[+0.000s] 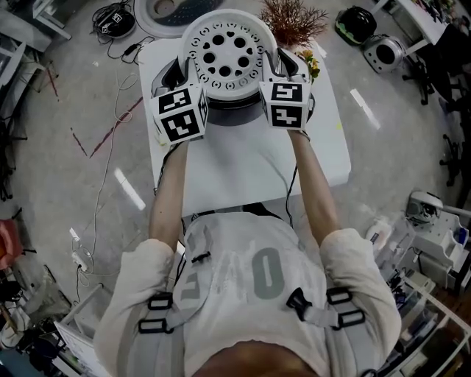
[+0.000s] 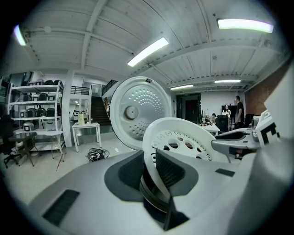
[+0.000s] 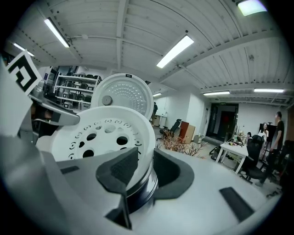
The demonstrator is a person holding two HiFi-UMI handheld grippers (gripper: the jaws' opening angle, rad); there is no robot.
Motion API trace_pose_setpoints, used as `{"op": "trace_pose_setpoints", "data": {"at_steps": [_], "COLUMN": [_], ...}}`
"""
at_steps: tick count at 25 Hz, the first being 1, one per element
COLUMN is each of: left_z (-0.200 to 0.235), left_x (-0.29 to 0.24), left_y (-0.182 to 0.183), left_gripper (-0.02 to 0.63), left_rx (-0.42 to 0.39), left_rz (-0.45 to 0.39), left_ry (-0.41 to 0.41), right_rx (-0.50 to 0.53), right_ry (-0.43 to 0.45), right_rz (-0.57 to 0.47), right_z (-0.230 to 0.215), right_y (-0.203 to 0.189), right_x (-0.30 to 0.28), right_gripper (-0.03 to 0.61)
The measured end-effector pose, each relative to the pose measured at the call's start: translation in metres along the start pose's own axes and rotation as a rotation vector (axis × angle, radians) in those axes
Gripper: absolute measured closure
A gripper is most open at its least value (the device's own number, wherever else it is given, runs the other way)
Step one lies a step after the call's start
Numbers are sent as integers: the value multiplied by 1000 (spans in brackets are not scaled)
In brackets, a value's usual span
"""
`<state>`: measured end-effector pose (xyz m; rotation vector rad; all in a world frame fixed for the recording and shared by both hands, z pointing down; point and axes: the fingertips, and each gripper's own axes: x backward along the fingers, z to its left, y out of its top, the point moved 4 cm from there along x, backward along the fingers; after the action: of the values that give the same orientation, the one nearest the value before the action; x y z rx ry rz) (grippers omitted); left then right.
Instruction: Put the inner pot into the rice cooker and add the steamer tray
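The white perforated steamer tray point(image 1: 224, 55) lies level over the rice cooker point(image 1: 237, 110), on the dark metal rim of the inner pot point(image 3: 142, 193). The cooker's lid point(image 2: 138, 112) stands open behind it. My left gripper point(image 2: 149, 156) is shut on the tray's left rim, both pads against it. My right gripper point(image 3: 144, 158) straddles the right rim. Its inner pad touches the tray and a thin dark gap shows at its outer pad. In the head view the marker cubes point(image 1: 179, 114) point(image 1: 287, 103) hide the jaws.
The cooker stands at the far end of a white table point(image 1: 243, 162). A dried plant point(image 1: 294, 18) sits behind it at the right. Cables point(image 1: 114, 22) lie on the floor at the far left. Shelving and gear crowd the floor at both sides.
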<state>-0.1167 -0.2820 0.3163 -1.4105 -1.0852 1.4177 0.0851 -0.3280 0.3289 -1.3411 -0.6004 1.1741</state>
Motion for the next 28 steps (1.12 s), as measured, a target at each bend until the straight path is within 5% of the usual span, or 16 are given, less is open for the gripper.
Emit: {"op": "trace_pose_setpoints", "data": {"at_steps": [14, 28], "left_z": [7, 4], "left_x": [-16, -32], "left_y": [-15, -33], "left_gripper": [525, 517], "left_rx": [-8, -106], "left_rz": [94, 220], "left_ry": [-17, -23], "right_rx": [25, 7], "right_ry": [-6, 35], "right_rz": [51, 180], "right_z": [6, 9], "right_y": [-6, -20], "right_x": [-12, -21], "right_gripper": [462, 460]}}
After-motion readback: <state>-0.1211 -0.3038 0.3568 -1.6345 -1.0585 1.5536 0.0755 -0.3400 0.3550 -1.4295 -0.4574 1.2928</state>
